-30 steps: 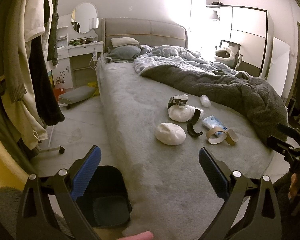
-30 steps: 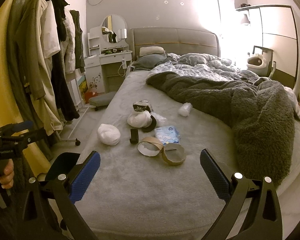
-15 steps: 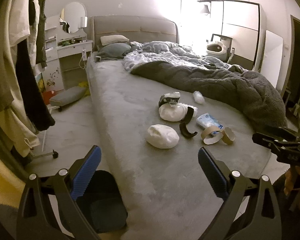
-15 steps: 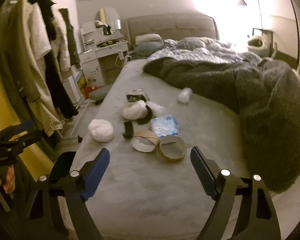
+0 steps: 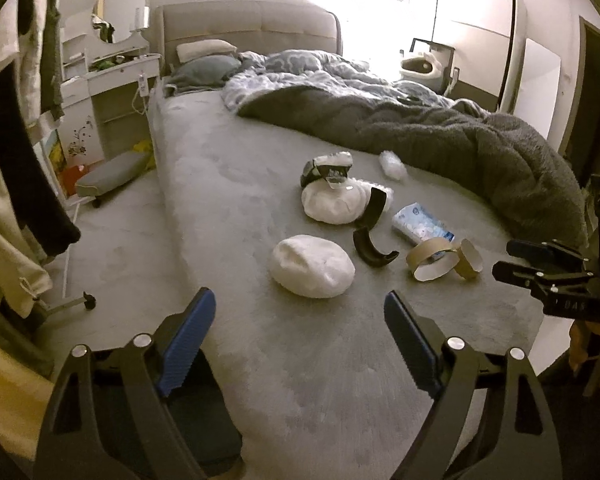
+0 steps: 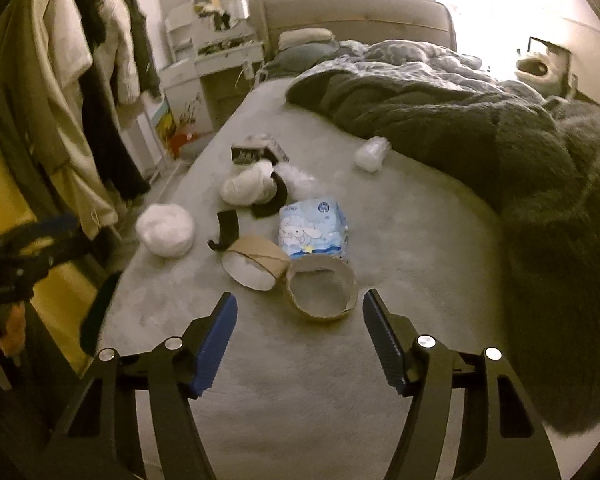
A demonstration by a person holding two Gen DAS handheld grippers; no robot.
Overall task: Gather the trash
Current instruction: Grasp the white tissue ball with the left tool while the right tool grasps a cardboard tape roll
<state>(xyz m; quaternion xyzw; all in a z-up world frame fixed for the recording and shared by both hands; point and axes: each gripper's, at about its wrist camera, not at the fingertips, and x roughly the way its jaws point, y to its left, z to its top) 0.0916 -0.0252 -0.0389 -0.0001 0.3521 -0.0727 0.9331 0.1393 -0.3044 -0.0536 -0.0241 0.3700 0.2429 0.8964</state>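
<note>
On the floor at seven o'clock in the left wrist view, a dark bin (image 5: 196, 412) stands against the foot corner of the bed (image 5: 228, 208). The left gripper (image 5: 300, 340) hangs over the grey bedspread, its jaws spread wide with nothing between them, though they have just been closing a little. Ahead of it at twelve o'clock lies a white crumpled wad (image 5: 312, 266); at one o'clock, a curved black plastic piece (image 5: 370, 250); further round, a blue tissue pack (image 5: 422, 226) and two cardboard tape cores (image 5: 432, 266) side by side. The right gripper (image 6: 296, 340) has just been narrowing its jaws, which stand apart and empty. The nearer tape core (image 6: 322, 290) lies just beyond its fingertips at twelve o'clock, touching neither pad. The dark fleece blanket (image 6: 540, 168) fills three o'clock.
</note>
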